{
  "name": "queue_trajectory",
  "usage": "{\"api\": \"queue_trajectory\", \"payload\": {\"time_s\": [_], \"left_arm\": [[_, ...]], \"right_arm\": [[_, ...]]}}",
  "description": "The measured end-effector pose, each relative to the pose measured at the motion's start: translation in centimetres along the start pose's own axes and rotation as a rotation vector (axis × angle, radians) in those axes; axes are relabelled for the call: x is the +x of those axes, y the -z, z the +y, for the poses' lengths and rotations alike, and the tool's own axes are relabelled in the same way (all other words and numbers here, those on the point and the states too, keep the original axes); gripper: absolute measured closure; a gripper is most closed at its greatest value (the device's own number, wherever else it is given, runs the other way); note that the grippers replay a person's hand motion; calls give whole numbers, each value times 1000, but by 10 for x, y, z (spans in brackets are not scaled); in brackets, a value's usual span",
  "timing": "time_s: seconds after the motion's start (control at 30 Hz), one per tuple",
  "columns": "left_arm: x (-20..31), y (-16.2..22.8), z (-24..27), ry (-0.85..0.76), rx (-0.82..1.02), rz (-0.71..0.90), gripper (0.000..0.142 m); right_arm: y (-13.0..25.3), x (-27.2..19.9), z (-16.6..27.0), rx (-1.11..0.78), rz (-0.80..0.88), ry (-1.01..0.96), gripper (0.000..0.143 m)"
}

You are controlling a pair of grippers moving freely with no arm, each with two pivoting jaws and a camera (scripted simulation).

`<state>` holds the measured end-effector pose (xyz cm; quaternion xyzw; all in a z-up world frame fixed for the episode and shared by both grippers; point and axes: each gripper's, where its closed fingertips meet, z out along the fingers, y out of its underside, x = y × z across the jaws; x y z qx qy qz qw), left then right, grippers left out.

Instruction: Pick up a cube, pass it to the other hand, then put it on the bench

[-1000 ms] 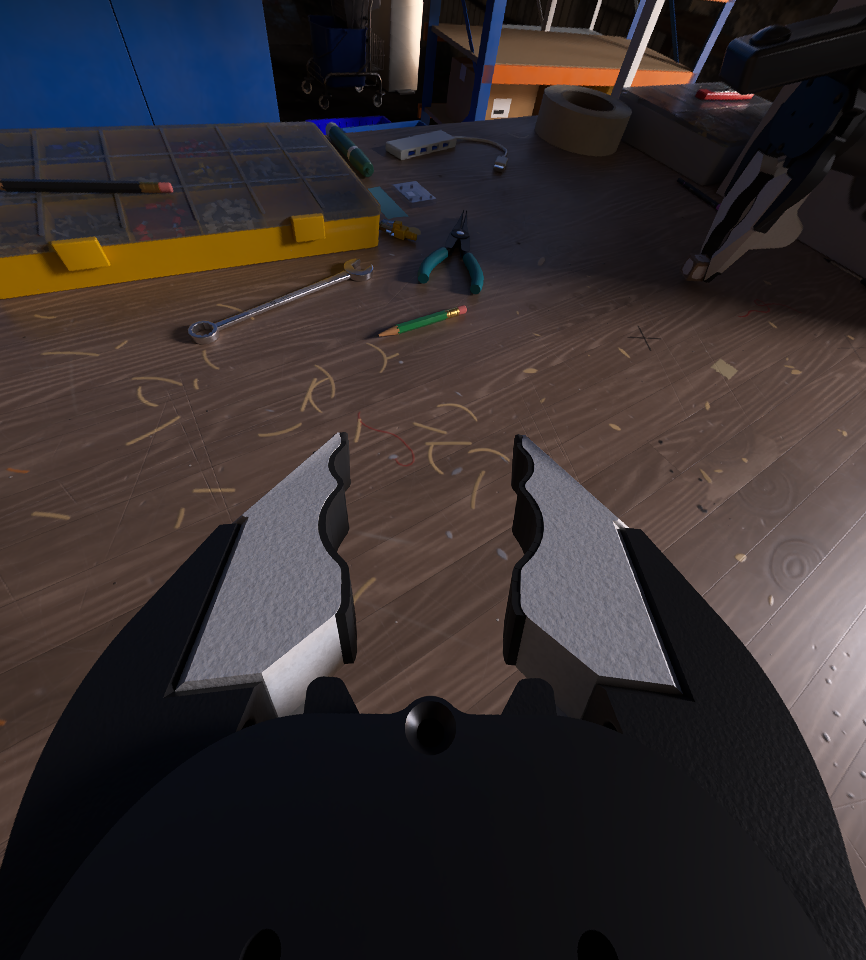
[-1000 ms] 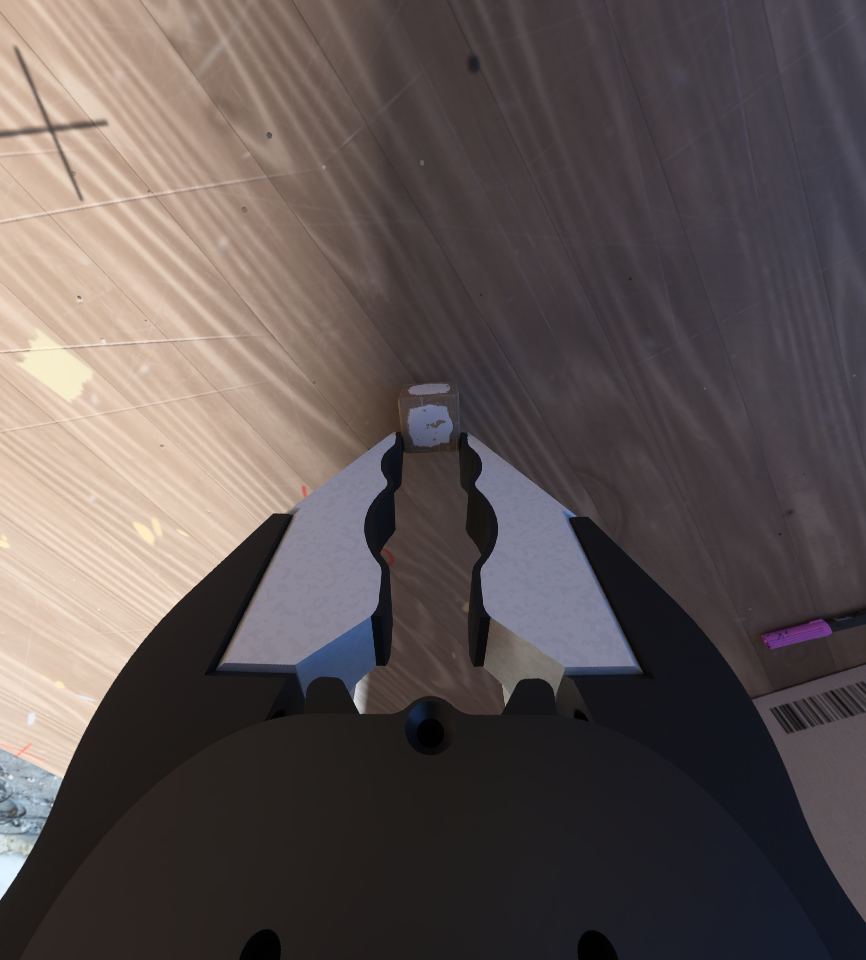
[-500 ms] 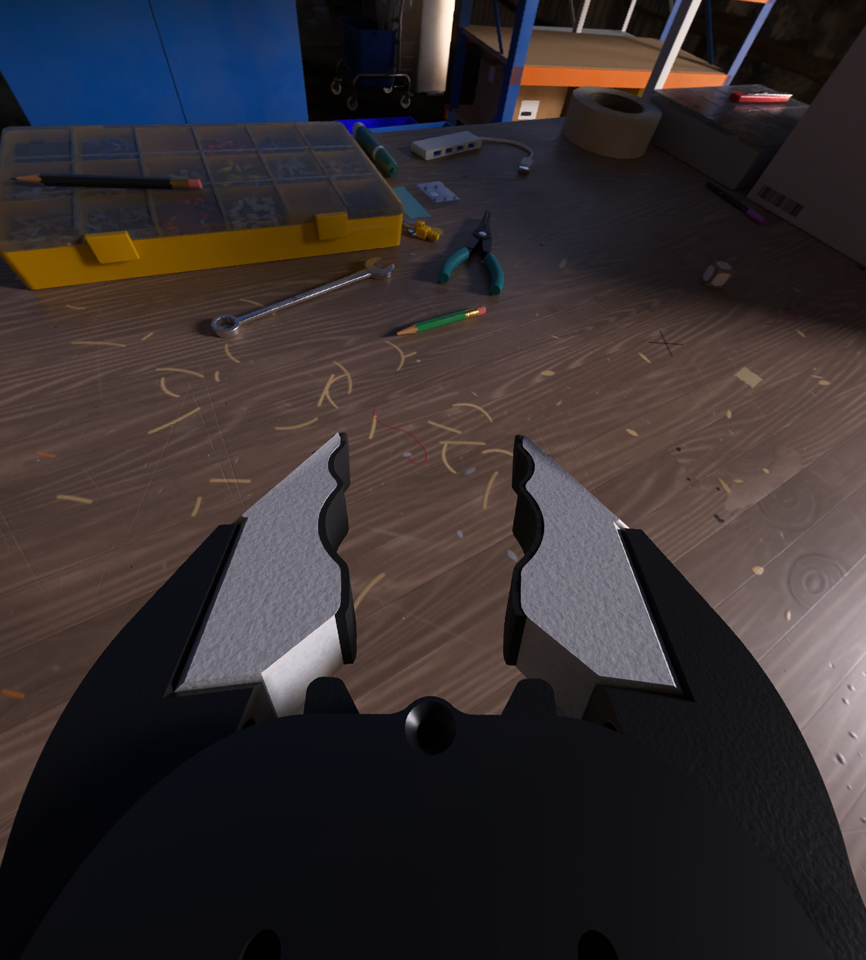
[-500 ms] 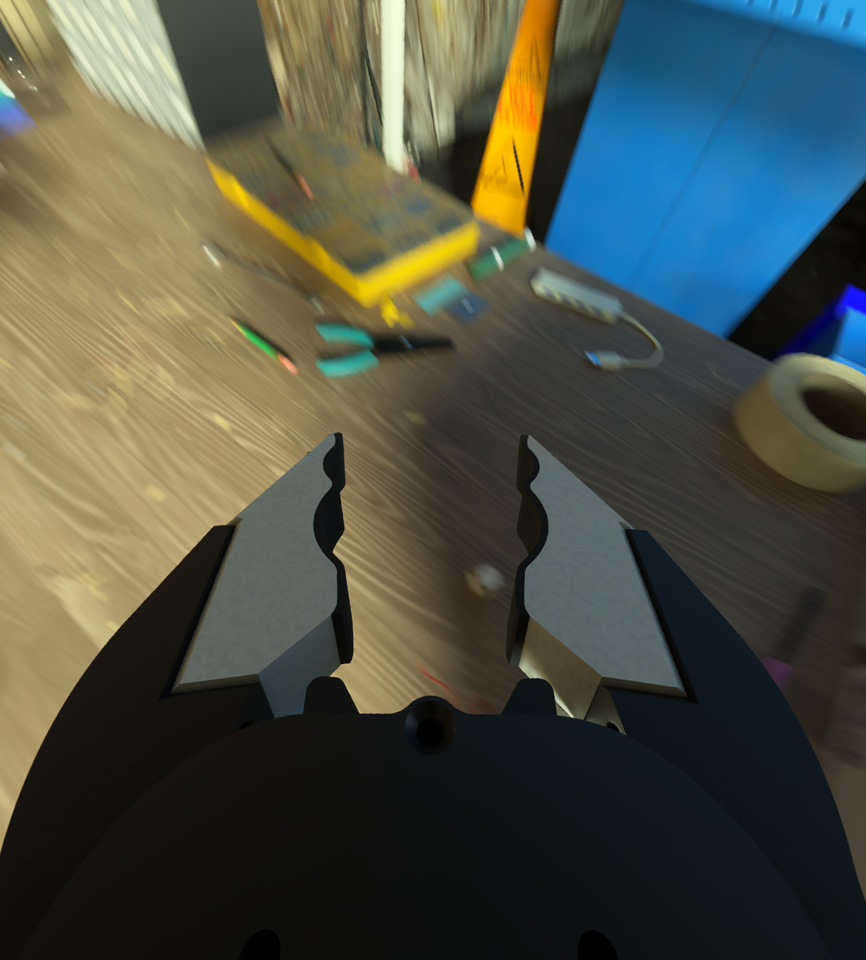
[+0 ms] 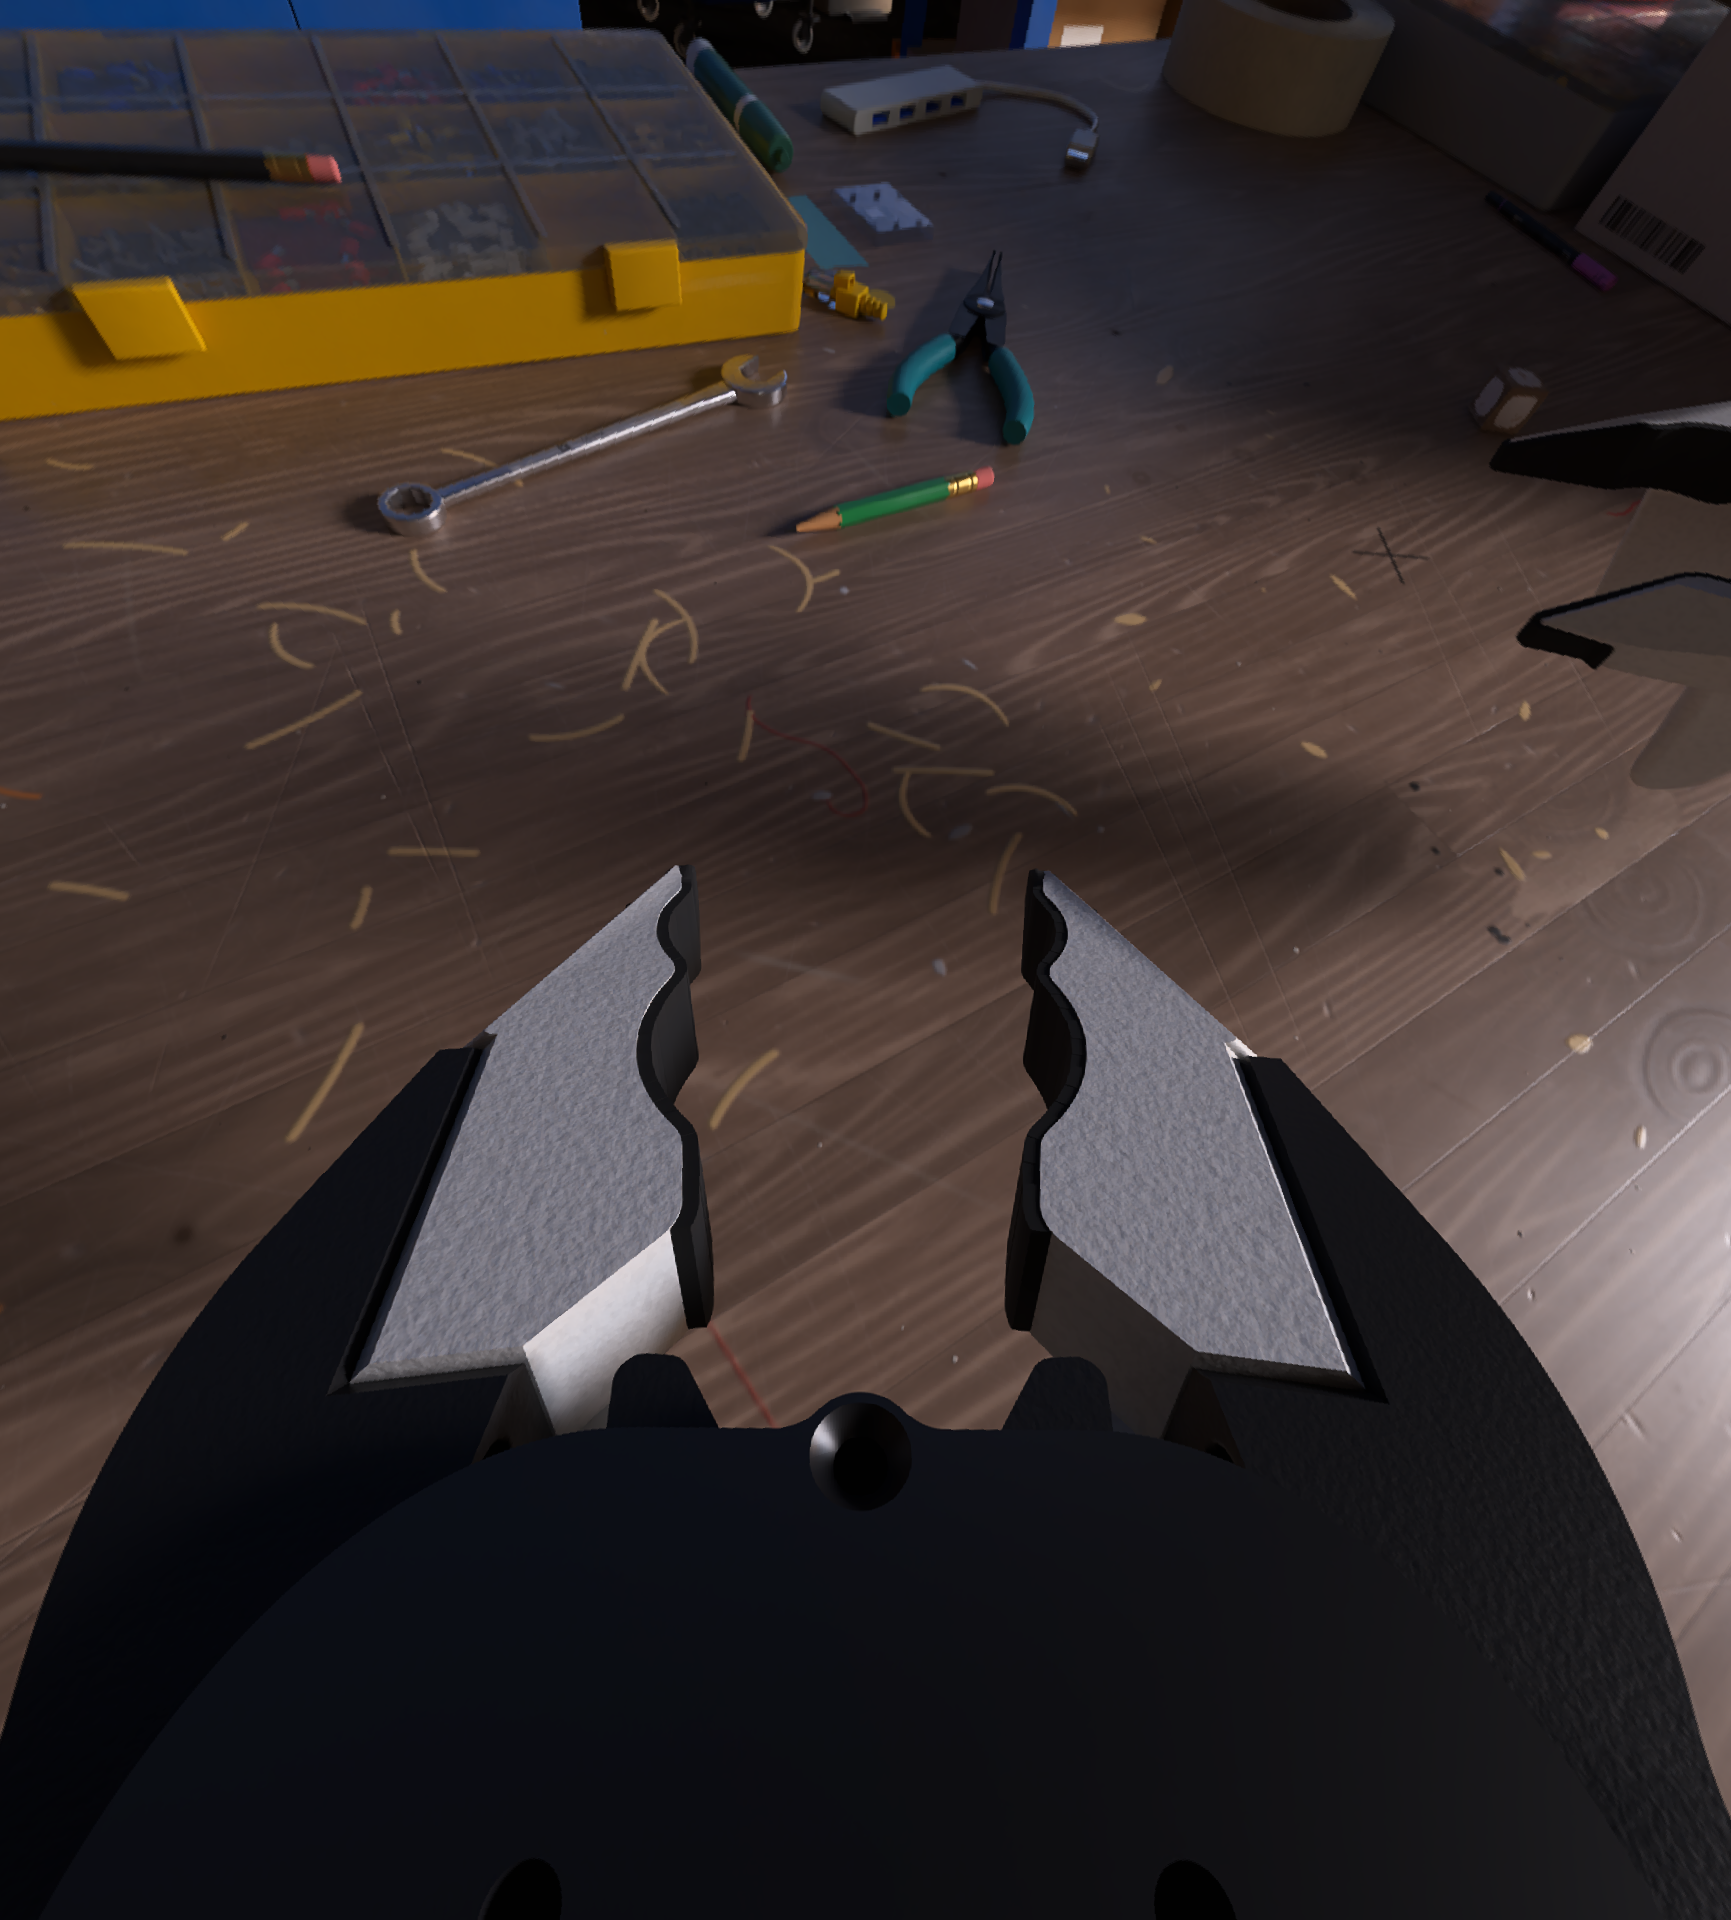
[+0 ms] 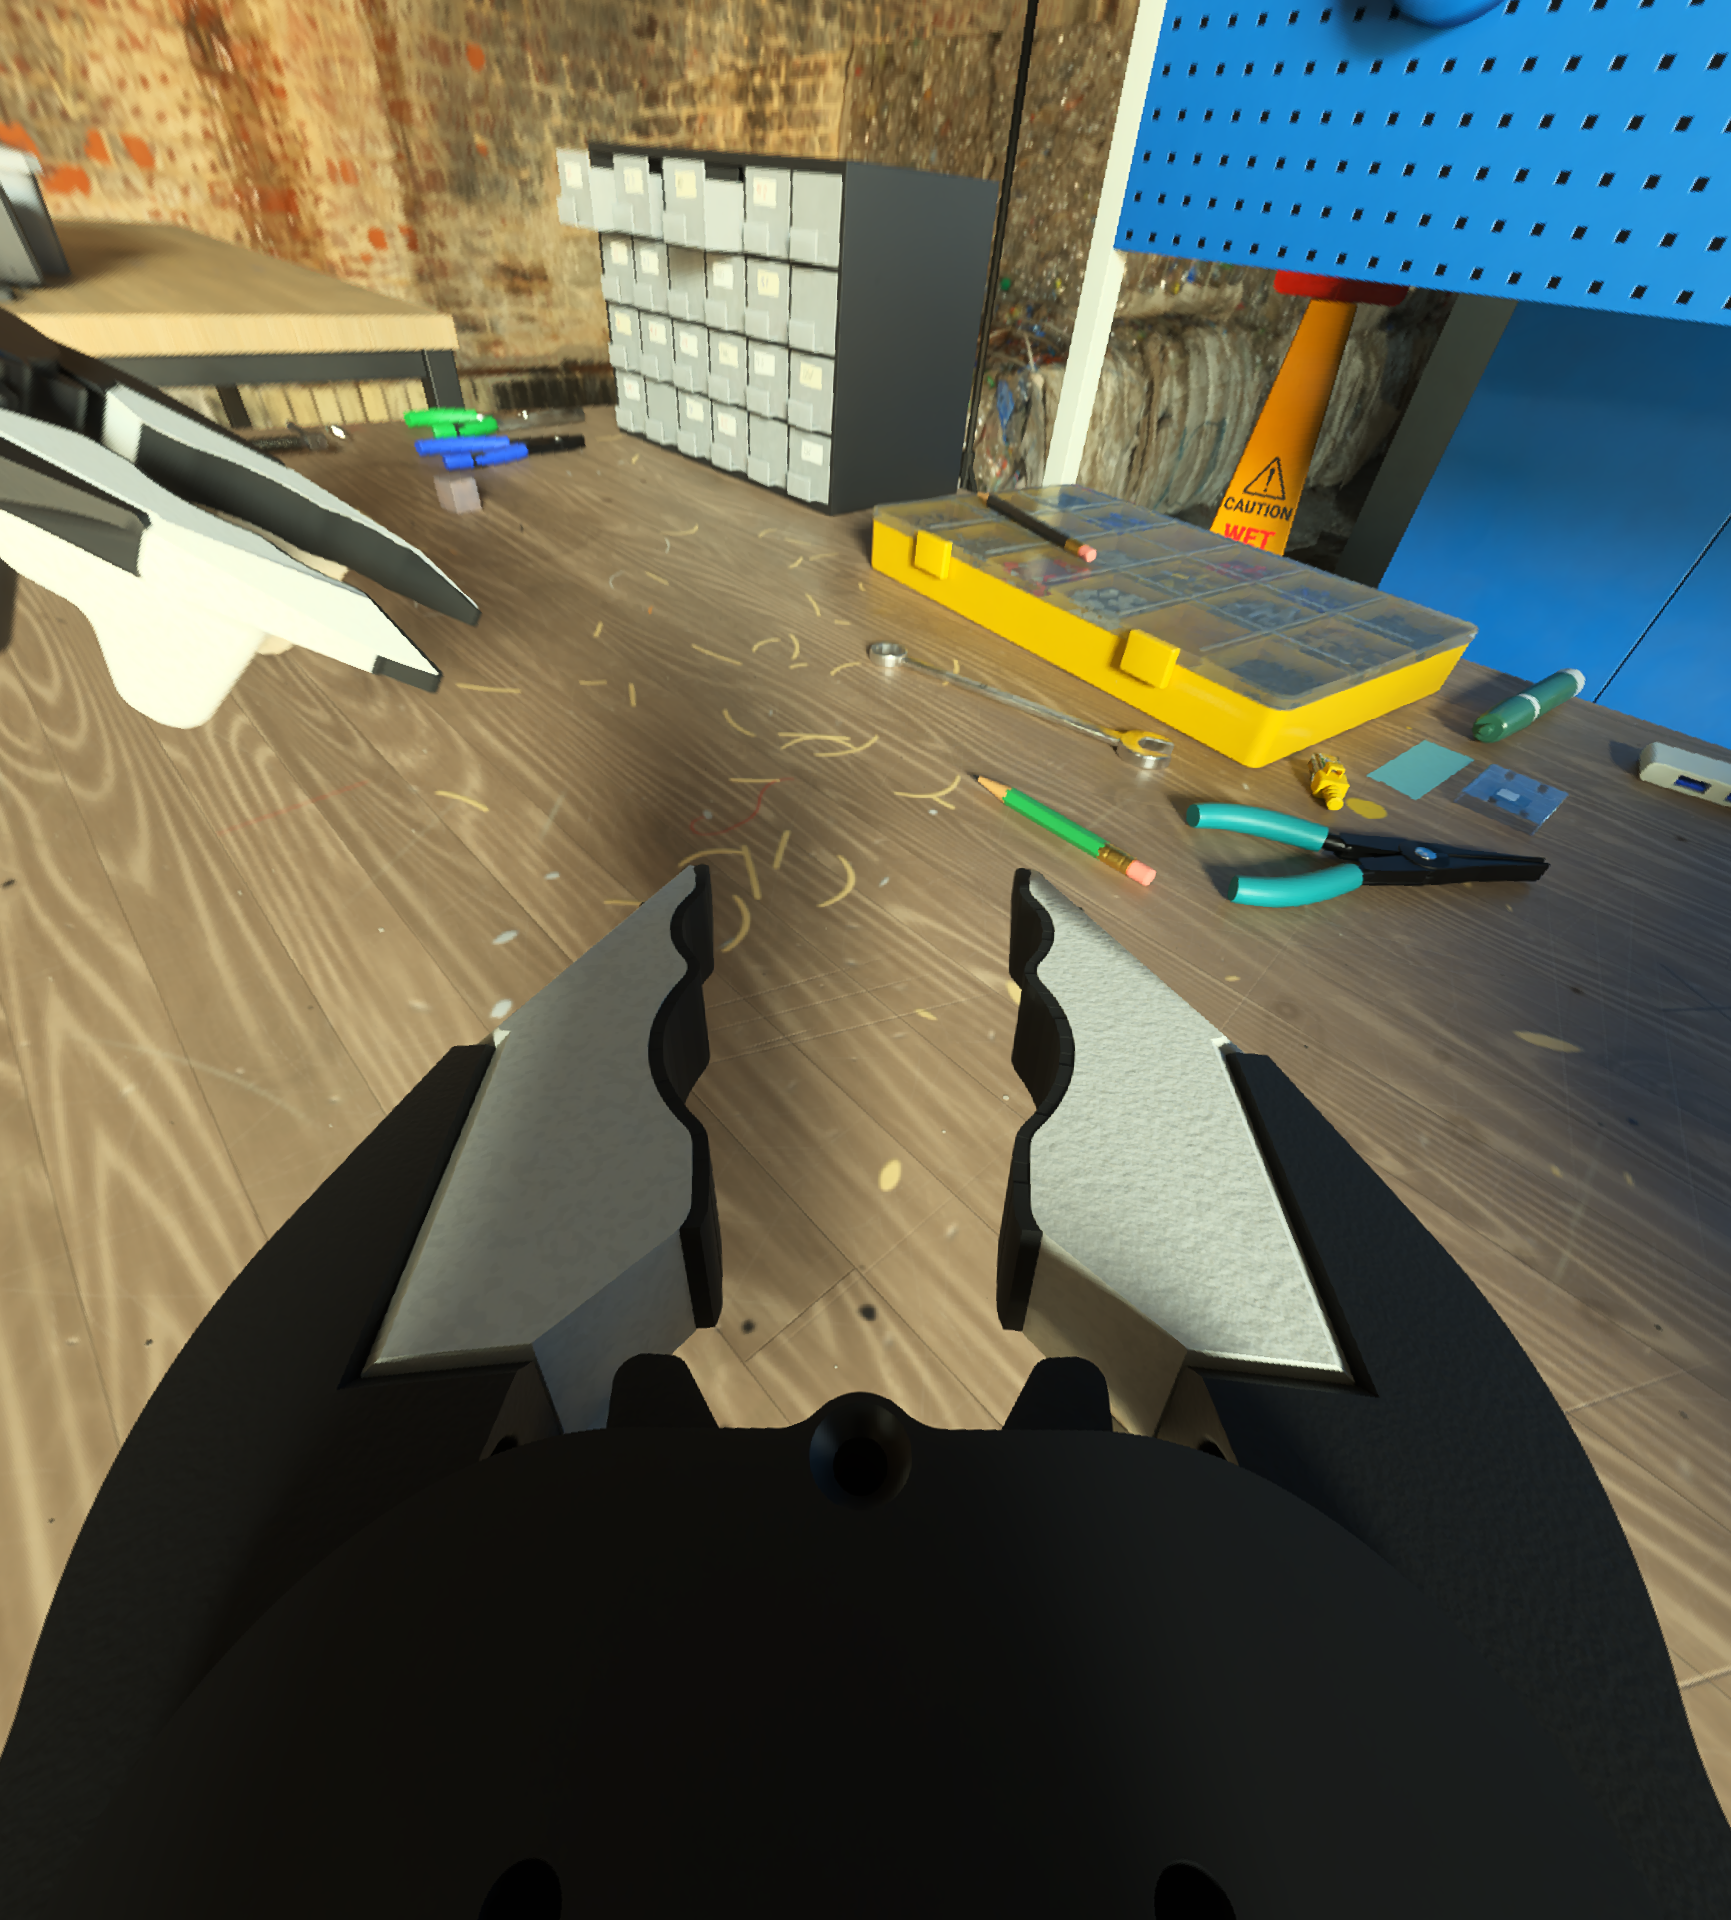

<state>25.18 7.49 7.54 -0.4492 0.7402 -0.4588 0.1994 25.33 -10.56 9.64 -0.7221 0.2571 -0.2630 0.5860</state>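
Observation:
A small brown cube with white patches (image 5: 1508, 398) rests on the wooden bench (image 5: 1204, 987) at the far right of the left wrist view, with nothing holding it. My left gripper (image 5: 859, 883) is open and empty above the bench's middle. My right gripper (image 5: 1513, 545) comes in from the right edge, just in front of the cube, with its jaws apart. In the right wrist view the right gripper (image 6: 859, 883) is open and empty, and the cube is out of sight. The left gripper (image 6: 447, 644) shows at the upper left there.
A yellow organiser box (image 5: 352, 322), a wrench (image 5: 580, 442), a green pencil (image 5: 902, 499), teal pliers (image 5: 965, 353) and a tape roll (image 5: 1276, 62) lie at the back. A cardboard box (image 5: 1692, 208) stands at the far right. A grey drawer cabinet (image 6: 736, 312), markers (image 6: 471, 442) and a lilac block (image 6: 457, 492) are farther off.
One second ago my right gripper was closed around the cube at the bench. It has opened, left the cube there and swung up to point across the bench. My left gripper tilted down slightly.

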Motion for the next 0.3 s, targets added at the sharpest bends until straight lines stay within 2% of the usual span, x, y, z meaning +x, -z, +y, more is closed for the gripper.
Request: {"api": "queue_trajectory", "payload": {"time_s": [0.13,0.23,0.3], "left_arm": [[-3,14,7,-5,-33,34,77],[-13,49,1,-50,-55,116,70],[-45,77,-9,-131,-89,63,66]], "right_arm": [[0,0,1,4,1,16,95],[2,1,1,-3,-6,10,97],[2,0,1,-1,-17,-3,97]]}}
